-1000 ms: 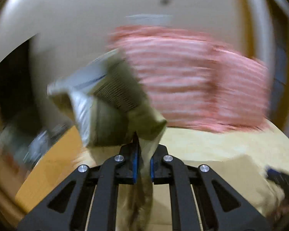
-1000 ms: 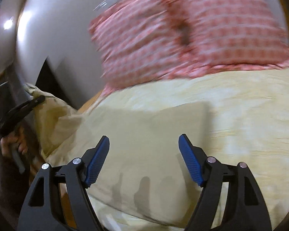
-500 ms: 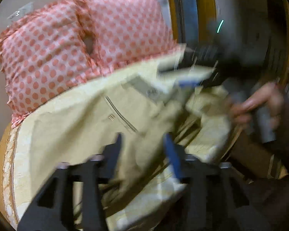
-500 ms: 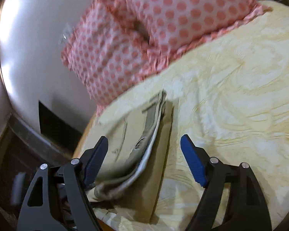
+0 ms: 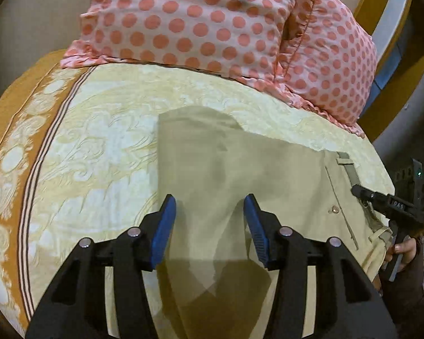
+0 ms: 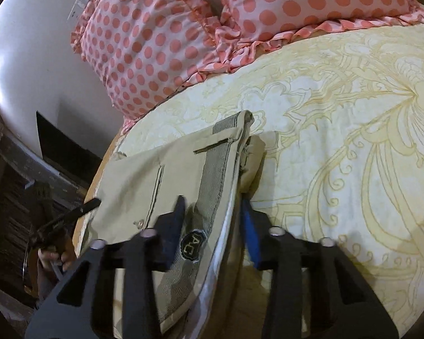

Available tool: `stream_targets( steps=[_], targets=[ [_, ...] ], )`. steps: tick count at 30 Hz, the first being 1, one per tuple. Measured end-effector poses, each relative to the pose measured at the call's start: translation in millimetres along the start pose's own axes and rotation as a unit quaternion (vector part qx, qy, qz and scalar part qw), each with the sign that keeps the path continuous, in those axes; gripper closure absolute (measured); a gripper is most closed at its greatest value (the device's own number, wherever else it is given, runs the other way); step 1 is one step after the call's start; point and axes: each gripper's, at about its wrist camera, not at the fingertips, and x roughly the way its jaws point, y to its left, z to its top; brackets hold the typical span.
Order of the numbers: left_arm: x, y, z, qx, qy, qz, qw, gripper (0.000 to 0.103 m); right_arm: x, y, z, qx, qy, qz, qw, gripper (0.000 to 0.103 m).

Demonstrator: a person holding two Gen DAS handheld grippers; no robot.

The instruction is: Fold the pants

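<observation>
Khaki pants [image 5: 240,175] lie flat on the yellow patterned bedspread [image 5: 93,147]. My left gripper [image 5: 209,223] is open and empty, hovering just above the trouser leg. In the right wrist view the pants' waistband [image 6: 212,175] with its back pocket and inner label lies between the jaws. My right gripper [image 6: 212,226] stands open around the waistband edge, blurred by motion. The right gripper also shows in the left wrist view [image 5: 387,200] at the waist end of the pants.
Two pink polka-dot pillows [image 5: 212,19] lie at the head of the bed, also in the right wrist view [image 6: 169,34]. An orange border [image 5: 11,147] marks the bed's left edge. A white wall [image 6: 28,50] and dark floor lie beyond the bed edge.
The left gripper has let go of the pants and opened; the pants went from hanging in the air to lying flat on the bed. The right gripper moved onto the waistband.
</observation>
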Motion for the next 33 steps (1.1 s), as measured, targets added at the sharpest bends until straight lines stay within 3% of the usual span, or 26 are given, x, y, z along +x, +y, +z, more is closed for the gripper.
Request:
stream_targets(
  steps=[4,7,9,10,11,15,17,21,25,27,30,32,33],
  targets=[
    [13.2,13.7,5.5,-0.029,0.023,-0.018,0.9991,0.043,3.8,4.4,2.3,-0.023,0.000,-0.011,1.000,0.066],
    [13.7,18.7,3.2,-0.047,0.030,0.033,0.9979,0.036,6.8,12.9,3.9,-0.056,0.011,-0.026,0.998,0.064],
    [13.1,17.7,-0.5,-0.044,0.028,0.031,0.9982,0.034,7.0,14.2,3.1,-0.069,0.018,-0.028,0.997,0.066],
    [13.8,14.1,-1.5,-0.035,0.029,0.034,0.9984,0.034,7.6,14.4,2.9,-0.073,0.023,-0.021,0.997,0.075],
    [14.9,11.5,-1.4,-0.027,0.031,0.033,0.9986,0.037,8.4,13.7,2.7,-0.071,0.027,-0.009,0.997,0.083],
    [16.3,7.1,8.7,-0.016,0.039,0.022,0.9989,0.097,4.3,7.6,10.7,-0.032,0.025,0.037,0.998,0.091],
    [16.4,6.0,20.3,-0.012,0.040,0.008,0.9991,0.097,0.2,5.9,22.9,-0.015,0.017,0.065,0.998,0.092],
    [22.6,-16.4,51.0,0.040,0.012,0.029,0.9987,0.098,1.7,13.7,56.3,-0.032,-0.012,0.063,0.997,0.092],
    [48.1,-22.8,99.3,0.035,-0.029,0.039,0.9982,0.098,14.4,0.5,102.1,-0.023,-0.063,0.027,0.997,0.093],
    [75.9,-23.3,119.2,0.037,-0.038,0.067,0.9963,0.097,26.1,-13.7,118.2,-0.012,-0.076,0.002,0.997,0.093],
    [111.2,-22.4,126.9,0.035,-0.006,0.103,0.9940,0.092,53.5,-31.7,125.3,-0.013,-0.032,-0.071,0.997,0.088],
    [98.6,-22.8,121.3,0.032,-0.025,0.101,0.9941,0.089,52.0,-33.7,118.7,-0.016,-0.019,-0.105,0.994,0.076],
    [84.2,-23.8,115.8,0.037,-0.044,0.100,0.9934,0.089,39.7,-29.5,112.2,-0.025,-0.036,-0.106,0.993,0.075]
  ],
)
